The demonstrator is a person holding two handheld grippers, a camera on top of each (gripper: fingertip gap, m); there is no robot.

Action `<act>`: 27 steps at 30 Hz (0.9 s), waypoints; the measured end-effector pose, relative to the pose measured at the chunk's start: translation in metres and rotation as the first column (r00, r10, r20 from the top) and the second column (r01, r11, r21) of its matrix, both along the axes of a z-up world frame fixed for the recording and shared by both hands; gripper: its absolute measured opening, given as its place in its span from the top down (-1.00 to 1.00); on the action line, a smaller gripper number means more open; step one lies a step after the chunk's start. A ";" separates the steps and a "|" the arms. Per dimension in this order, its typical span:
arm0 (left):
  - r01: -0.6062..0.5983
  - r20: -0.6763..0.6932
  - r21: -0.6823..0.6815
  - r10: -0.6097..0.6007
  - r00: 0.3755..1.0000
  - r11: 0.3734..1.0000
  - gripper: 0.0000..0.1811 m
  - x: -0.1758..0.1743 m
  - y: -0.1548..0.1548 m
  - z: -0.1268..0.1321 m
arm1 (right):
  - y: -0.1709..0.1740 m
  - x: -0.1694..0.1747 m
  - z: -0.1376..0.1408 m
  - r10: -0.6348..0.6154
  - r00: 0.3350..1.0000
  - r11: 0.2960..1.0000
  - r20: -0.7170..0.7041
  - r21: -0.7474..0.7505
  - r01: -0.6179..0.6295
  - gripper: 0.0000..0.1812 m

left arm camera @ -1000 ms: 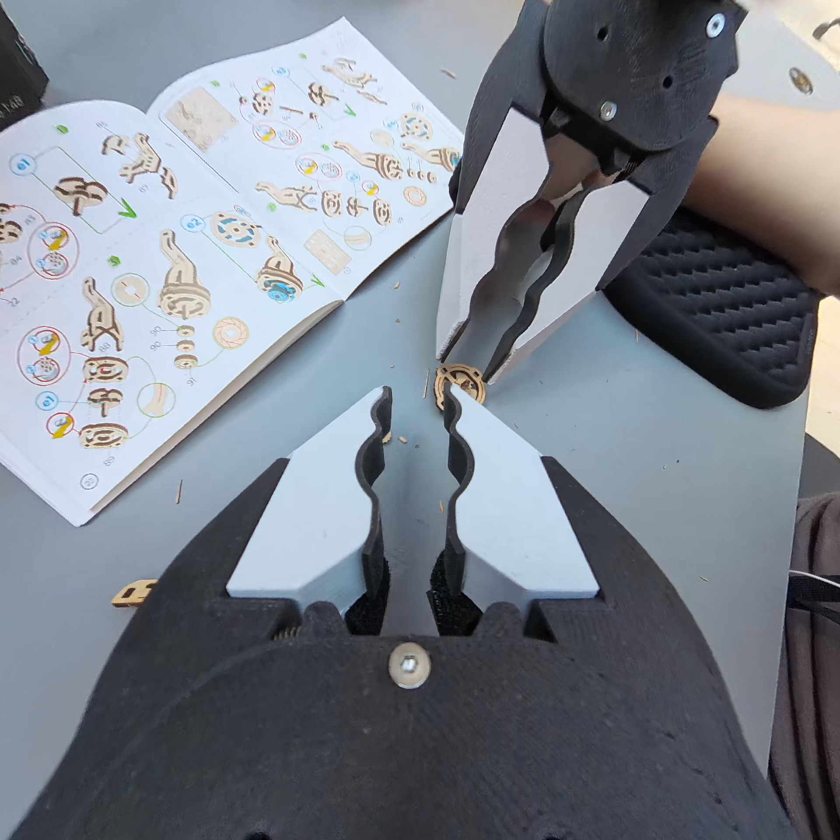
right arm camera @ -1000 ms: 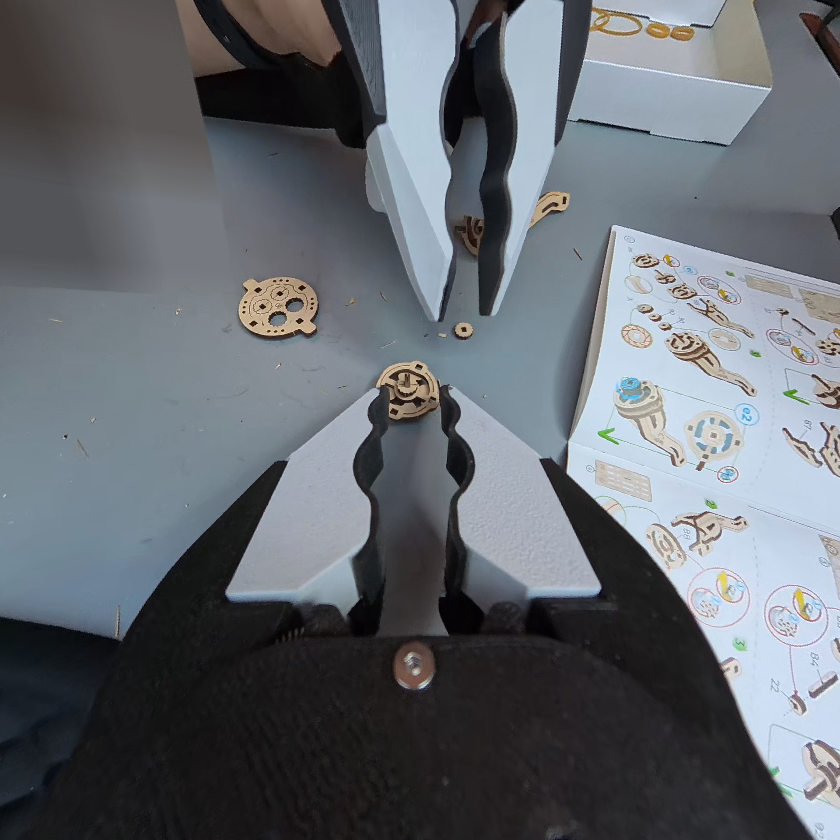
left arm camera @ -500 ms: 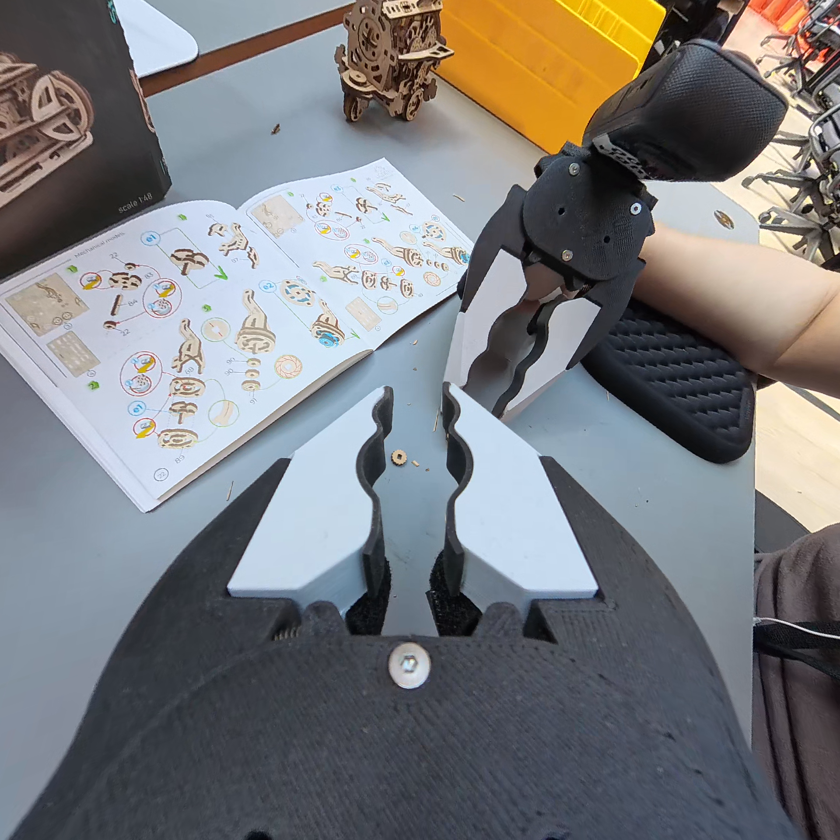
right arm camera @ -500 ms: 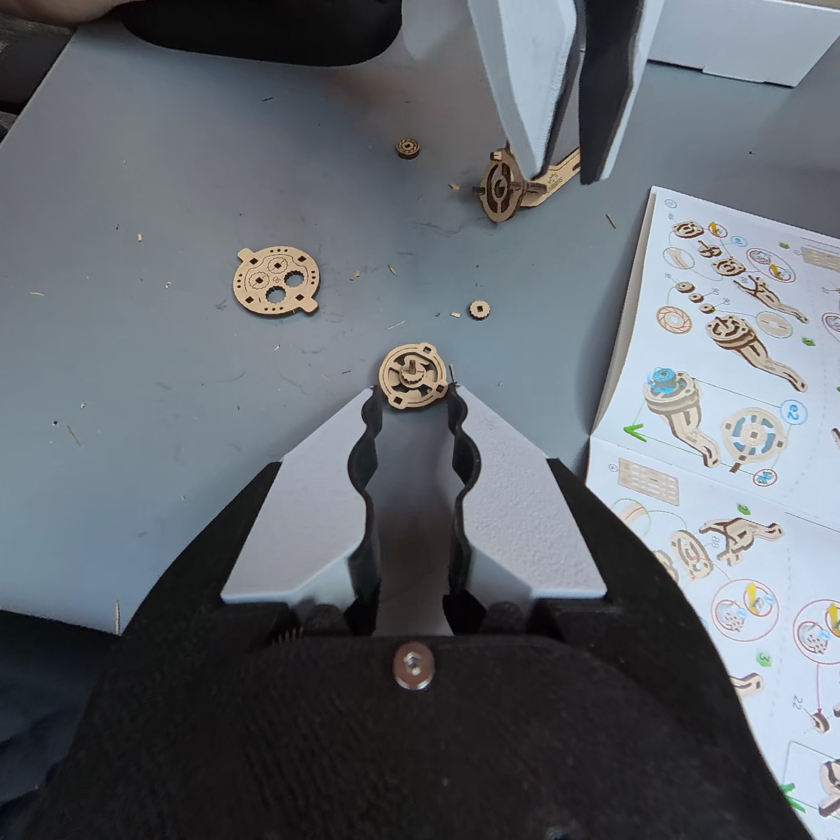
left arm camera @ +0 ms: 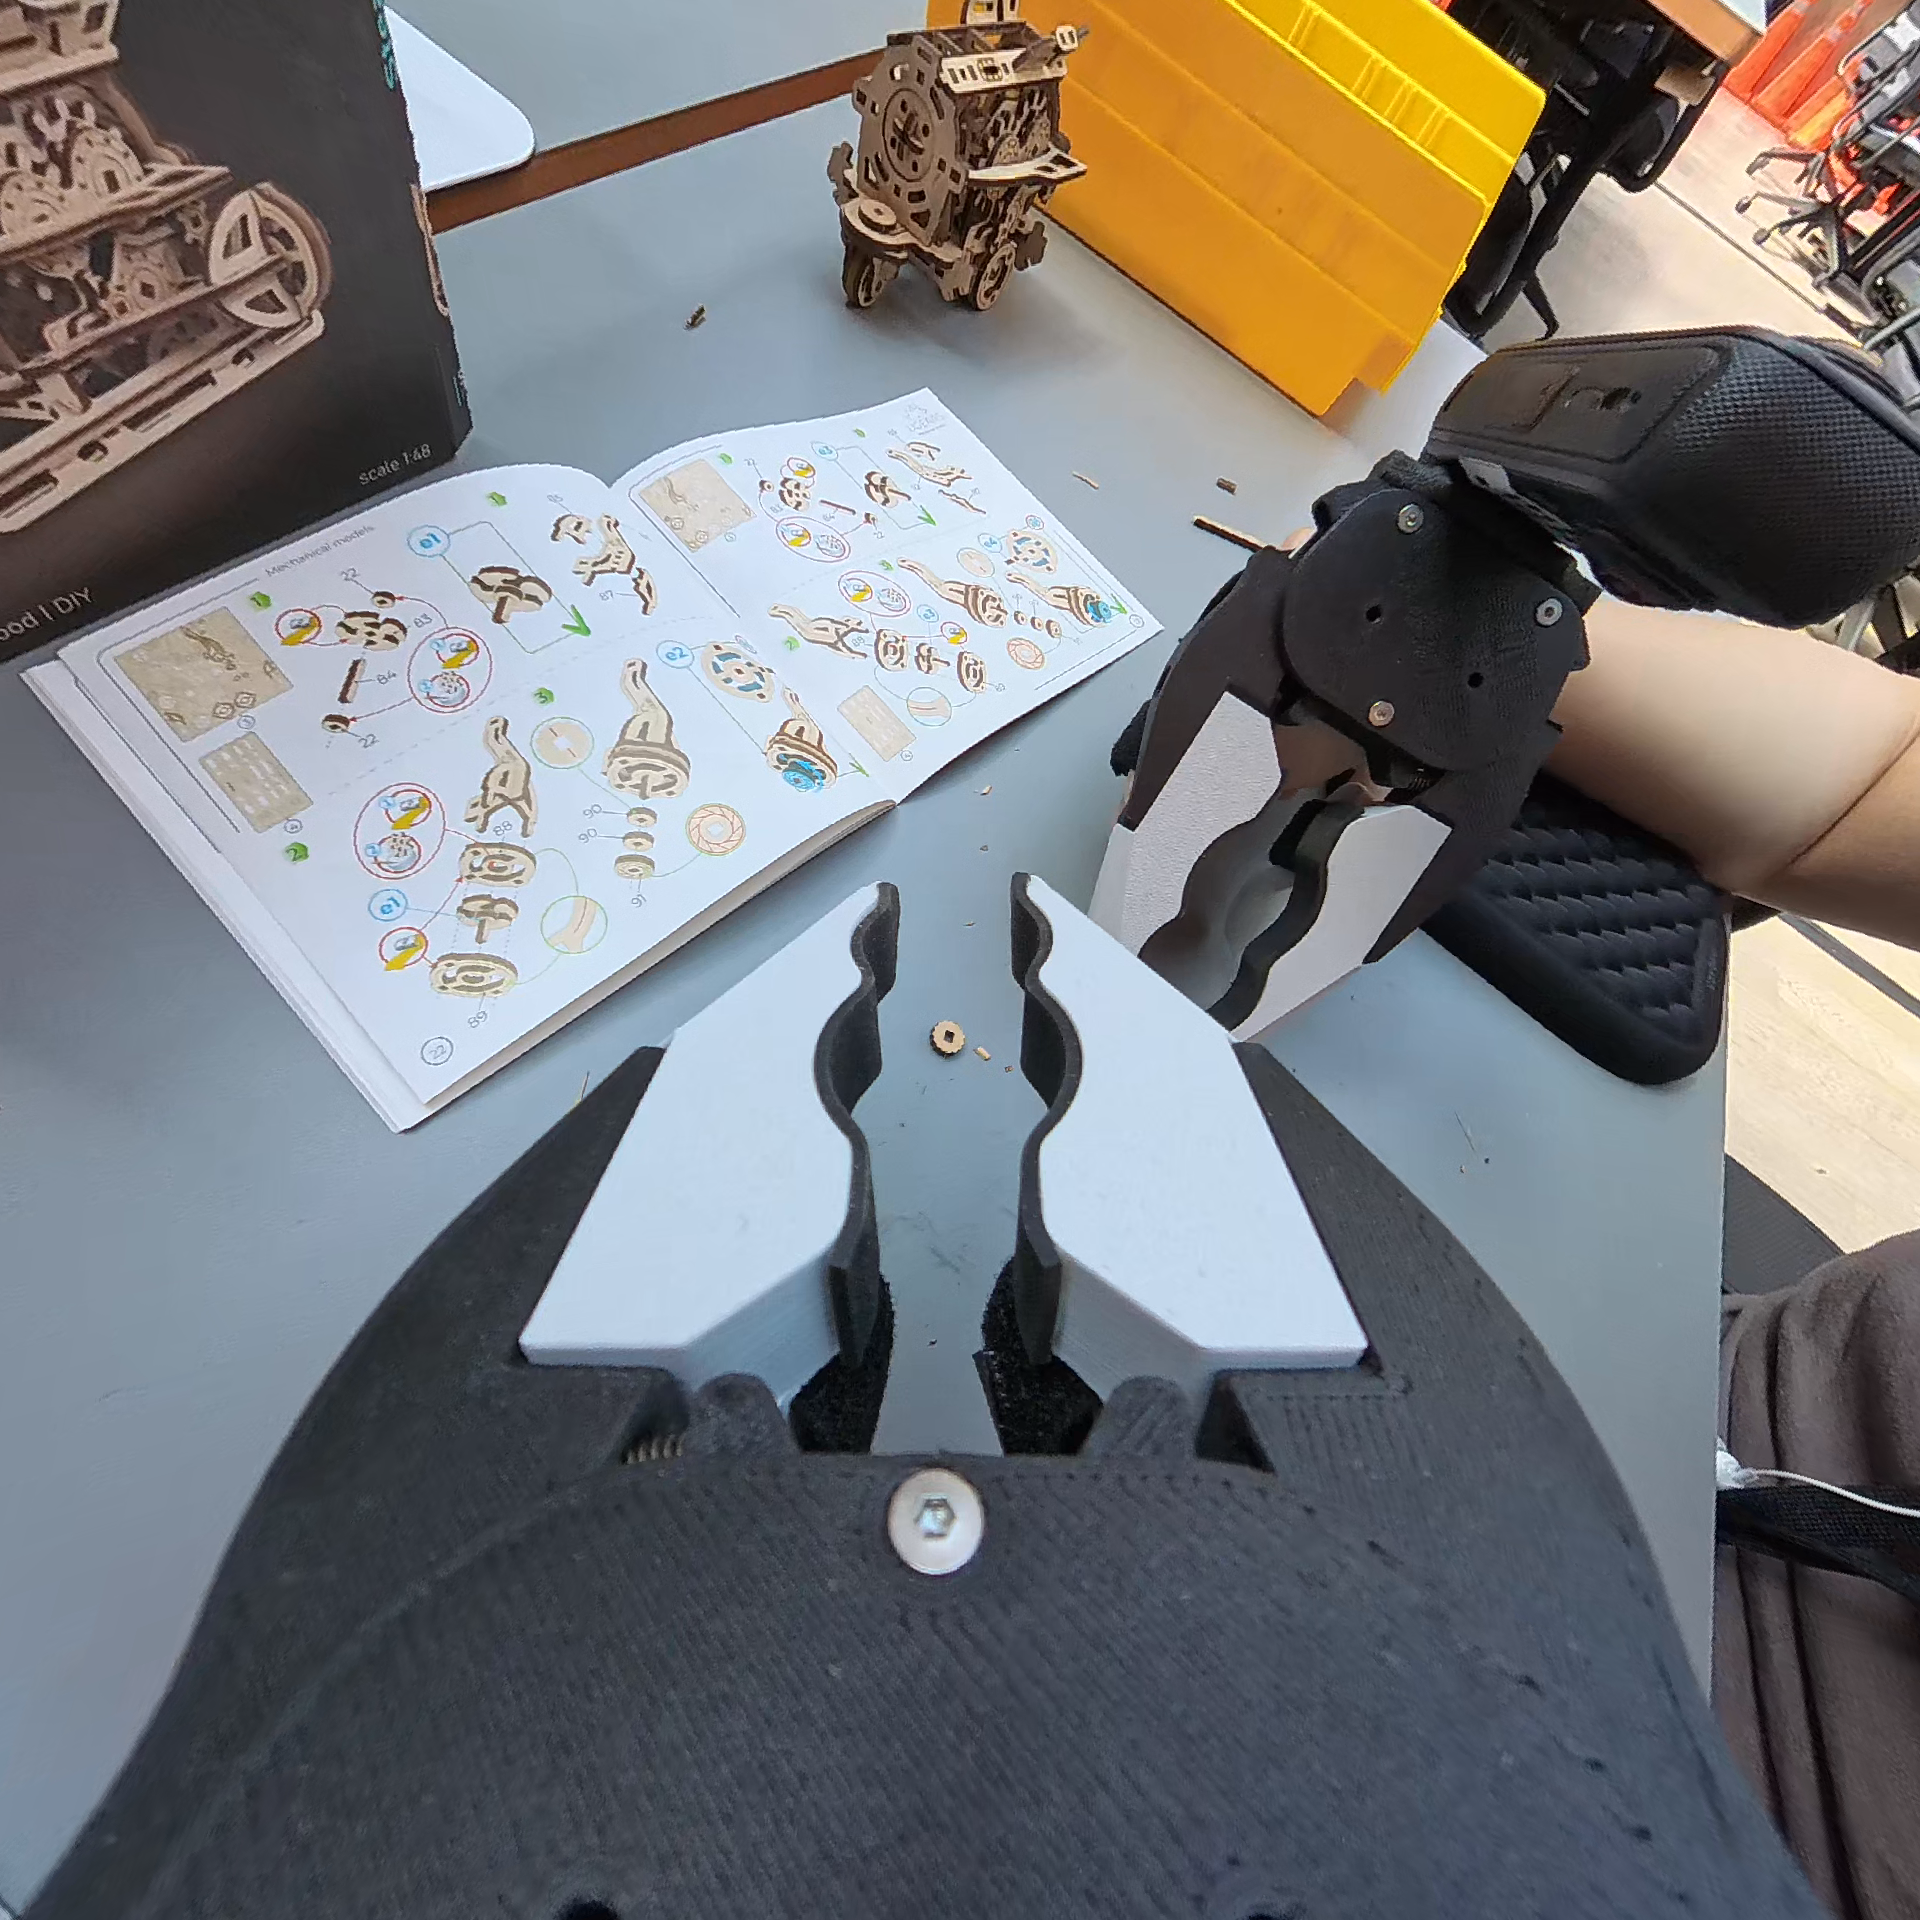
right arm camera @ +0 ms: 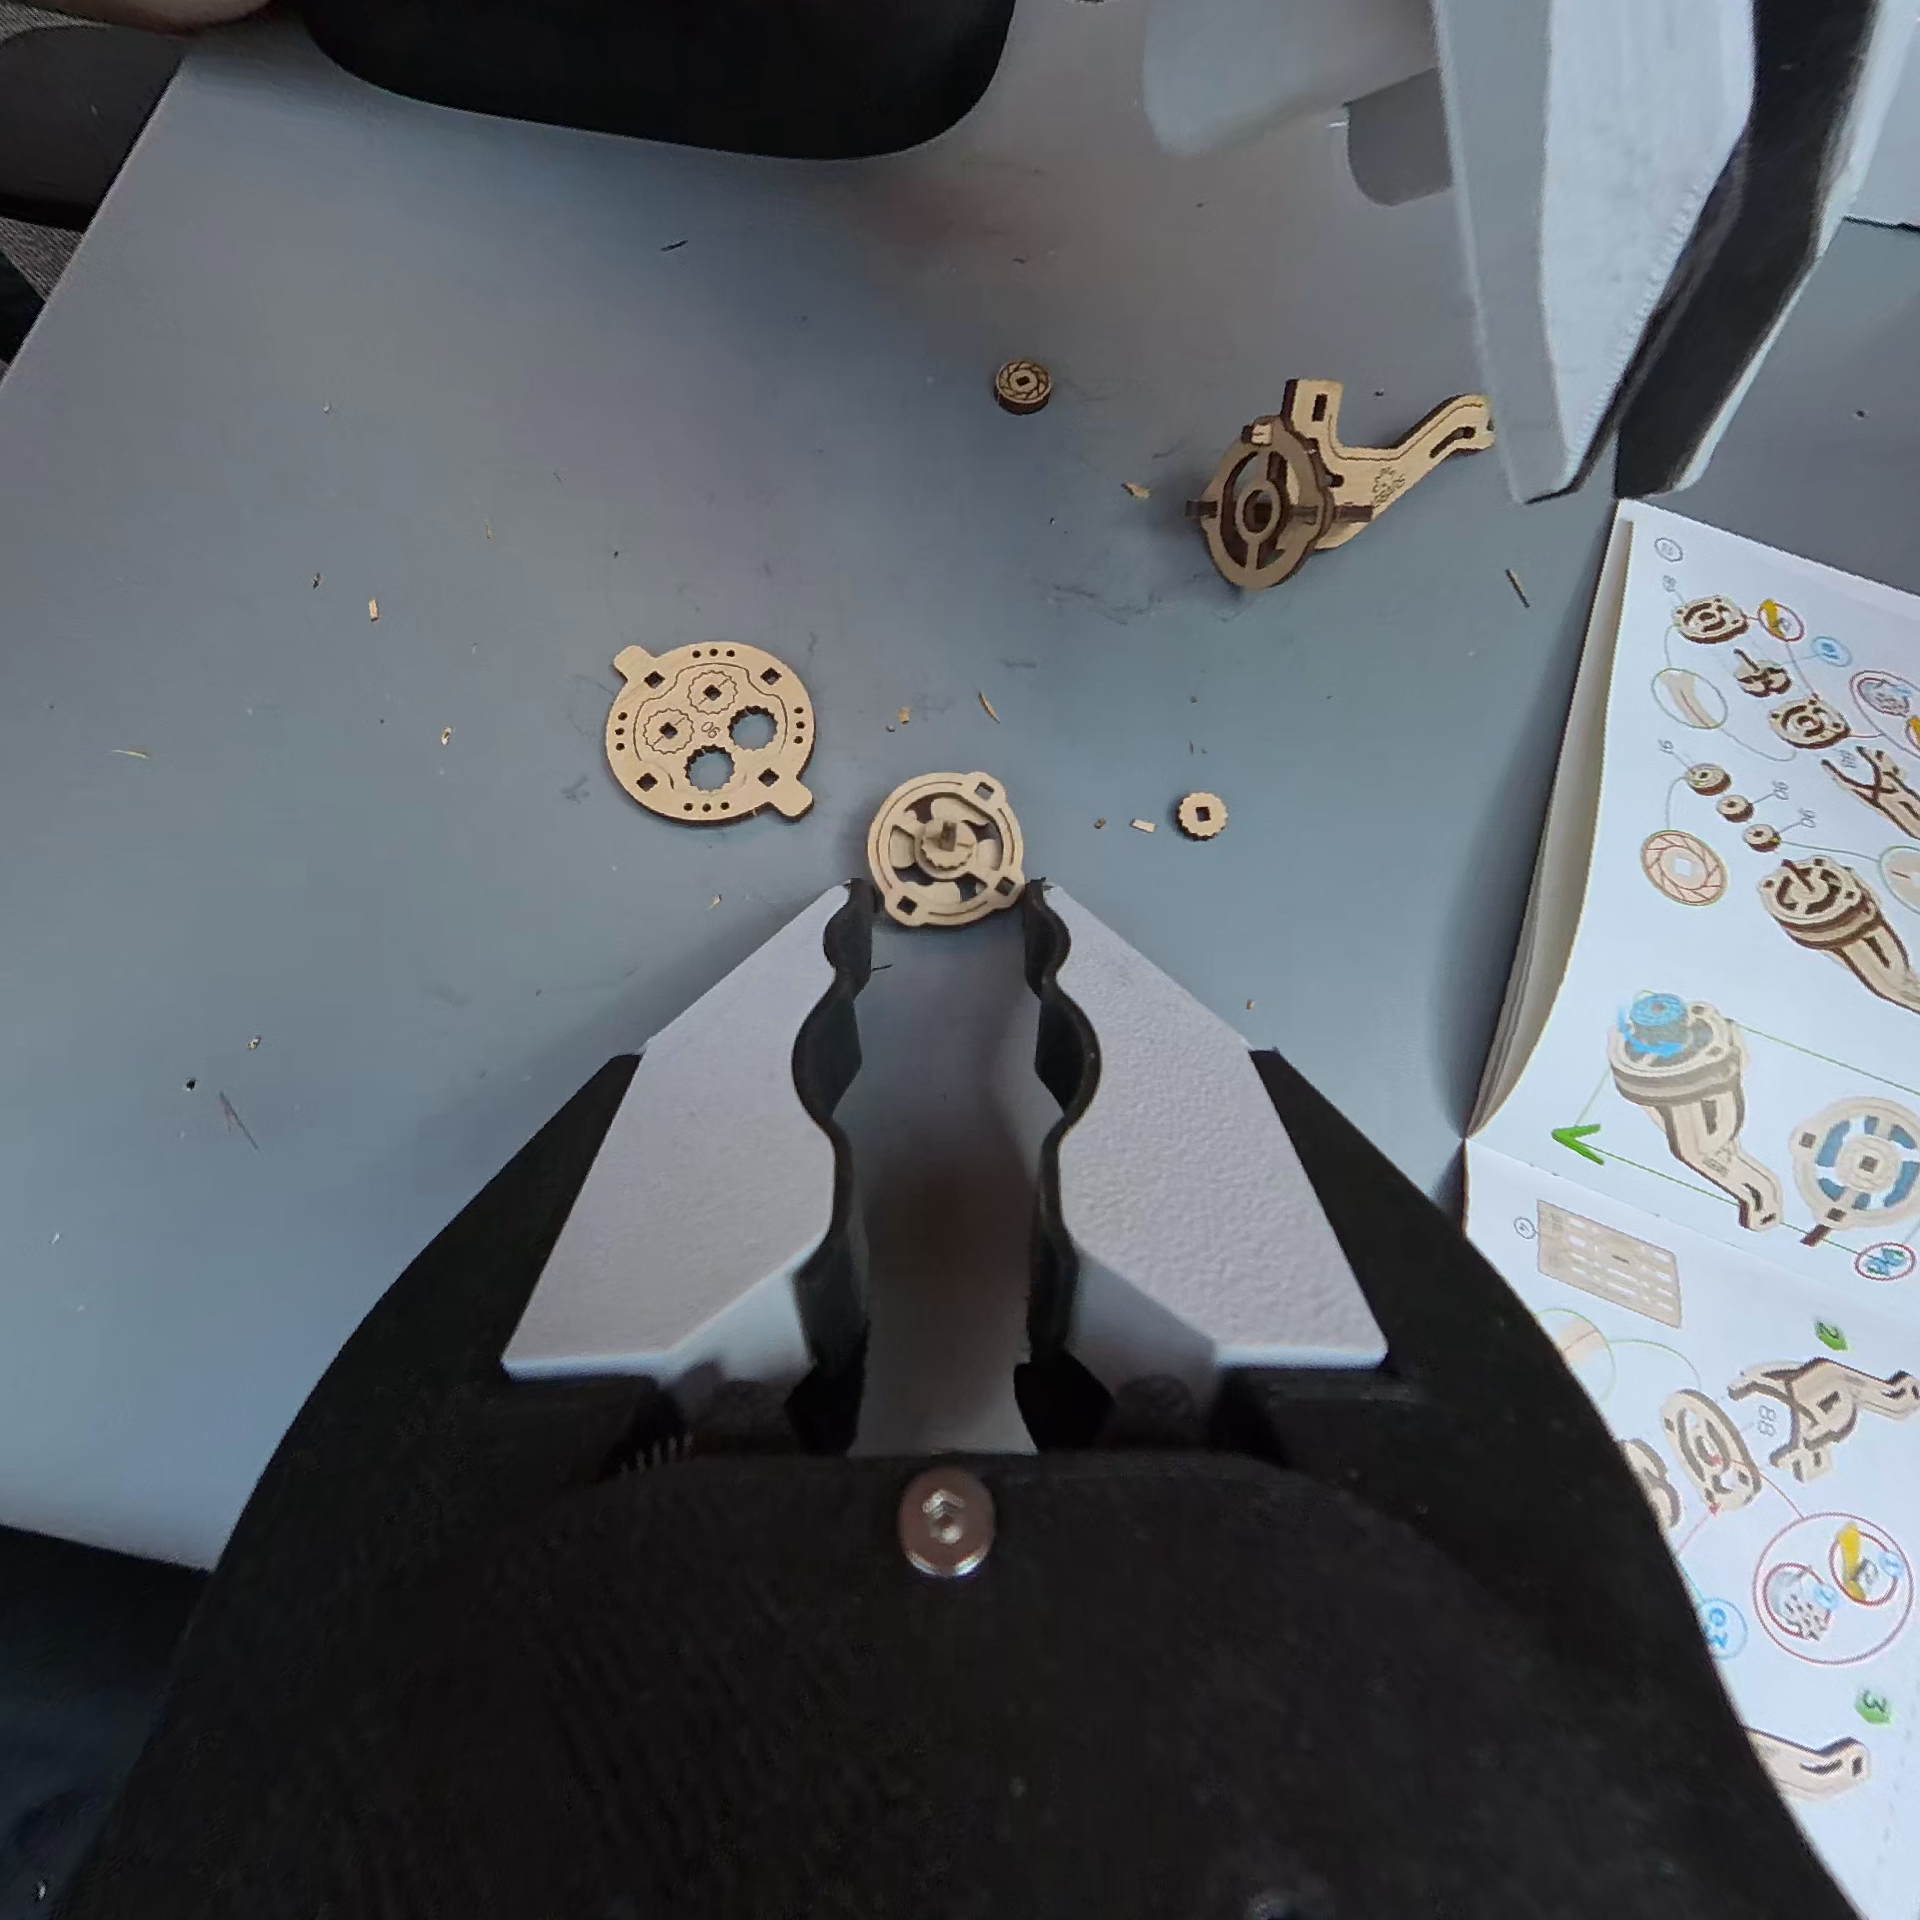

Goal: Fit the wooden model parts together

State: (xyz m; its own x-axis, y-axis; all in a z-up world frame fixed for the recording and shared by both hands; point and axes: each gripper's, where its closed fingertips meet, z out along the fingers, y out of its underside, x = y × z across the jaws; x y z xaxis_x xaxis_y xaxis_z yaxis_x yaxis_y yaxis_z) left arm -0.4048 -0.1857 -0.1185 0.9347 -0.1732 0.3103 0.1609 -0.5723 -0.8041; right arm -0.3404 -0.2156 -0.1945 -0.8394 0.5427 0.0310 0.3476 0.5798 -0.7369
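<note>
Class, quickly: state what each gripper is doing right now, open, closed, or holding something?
Left gripper: open, holding nothing.
Right gripper: open, fingertips either side of the round wooden gear assembly, not clamped on it.

The grey table (right arm camera: 416, 436) carries an open instruction booklet (left arm camera: 582, 748), a flat disc with holes (right arm camera: 710, 734), a round ring piece (right arm camera: 945, 850), two tiny cogs, an arm-shaped assembly (right arm camera: 1309, 488), a built wooden model (left arm camera: 951, 156), a black box (left arm camera: 197, 270) and splinters.

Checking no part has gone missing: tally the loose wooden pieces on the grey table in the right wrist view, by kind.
Flat round wooden plate with gear-shaped holes: 1
Round wooden ring assembly with centre peg: 1
Upright wooden ring-and-arm assembly: 1
Tiny wooden toothed washer: 1
Small thick wooden disc: 1
Total: 5
</note>
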 end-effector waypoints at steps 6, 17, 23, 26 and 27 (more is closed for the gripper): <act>-0.024 0.008 0.016 0.024 1.000 1.000 0.78 -0.009 -0.002 0.005 | -0.002 0.002 0.008 0.013 1.000 0.997 0.005 -0.072 -0.012 0.61; -0.131 0.044 0.183 0.124 0.991 0.974 0.75 -0.040 -0.010 0.039 | 0.024 -0.049 0.022 -0.221 0.974 0.966 -0.057 -0.153 0.211 0.77; -0.181 0.053 0.264 0.173 0.984 0.947 0.71 -0.053 -0.016 0.057 | 0.017 -0.057 0.015 -0.294 0.956 0.944 0.007 -0.154 0.291 0.79; -0.183 0.069 0.267 0.170 0.983 0.946 0.71 -0.053 -0.016 0.057 | 0.013 -0.055 0.008 -0.288 0.958 0.951 0.011 -0.111 0.288 0.79; -0.185 0.071 0.262 0.172 0.983 0.947 0.71 -0.053 -0.016 0.056 | 0.011 -0.053 0.006 -0.283 0.959 0.954 0.017 -0.104 0.283 0.79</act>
State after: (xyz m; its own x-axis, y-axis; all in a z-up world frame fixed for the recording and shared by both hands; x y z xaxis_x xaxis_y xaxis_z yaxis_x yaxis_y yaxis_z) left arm -0.4579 -0.2015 -0.0626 0.9436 -0.0871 0.3193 0.2814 -0.2965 -0.9126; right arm -0.3933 -0.2050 -0.1888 -0.6512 0.7579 -0.0395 0.4873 0.3777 -0.7873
